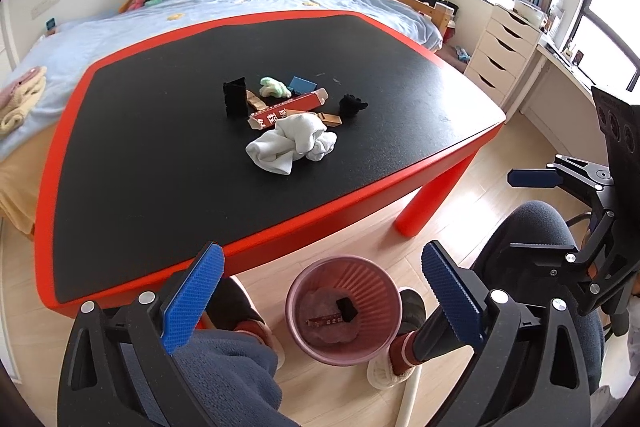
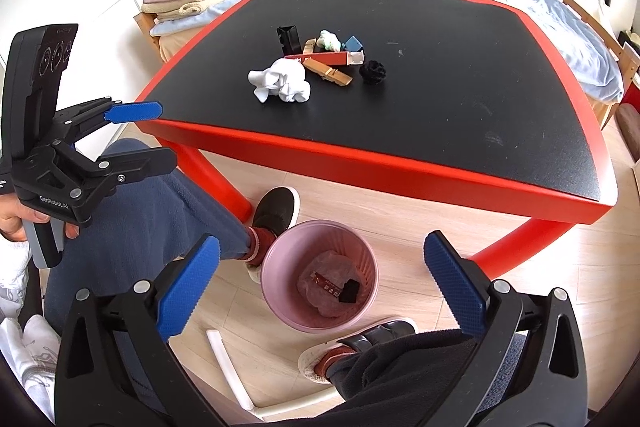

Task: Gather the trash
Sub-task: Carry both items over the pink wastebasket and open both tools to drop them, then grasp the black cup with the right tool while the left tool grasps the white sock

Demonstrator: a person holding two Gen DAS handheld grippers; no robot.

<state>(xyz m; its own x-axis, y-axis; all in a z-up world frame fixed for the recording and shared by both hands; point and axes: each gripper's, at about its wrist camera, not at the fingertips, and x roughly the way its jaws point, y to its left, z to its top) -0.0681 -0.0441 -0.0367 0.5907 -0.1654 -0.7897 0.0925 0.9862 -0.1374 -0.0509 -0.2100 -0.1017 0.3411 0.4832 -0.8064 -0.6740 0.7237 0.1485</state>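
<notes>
Left wrist view, items by size: worktop (image 1: 140, 131), black with red rim; pink bin (image 1: 343, 311) on the floor below its near edge, between the person's feet, already holding a red strip and a black scrap; white crumpled cloth (image 1: 291, 143), nearest of the litter cluster at the worktop's middle; red carton (image 1: 288, 109) behind it, long axis running left-right across the view; wooden pieces (image 1: 326, 118); black box (image 1: 235, 99) standing upright; black wad (image 1: 352, 105); green wad (image 1: 274, 87); blue piece (image 1: 302, 84). Left gripper (image 1: 320, 291) and right gripper (image 2: 320, 287) both released, fingers spread, empty, hanging over the bin; the cluster lies forward and above both. Neither looks clearly nearer, by my judgement. Right wrist view alone shows the hand on the left gripper's handle and the carton's open white end (image 2: 356, 57)
</notes>
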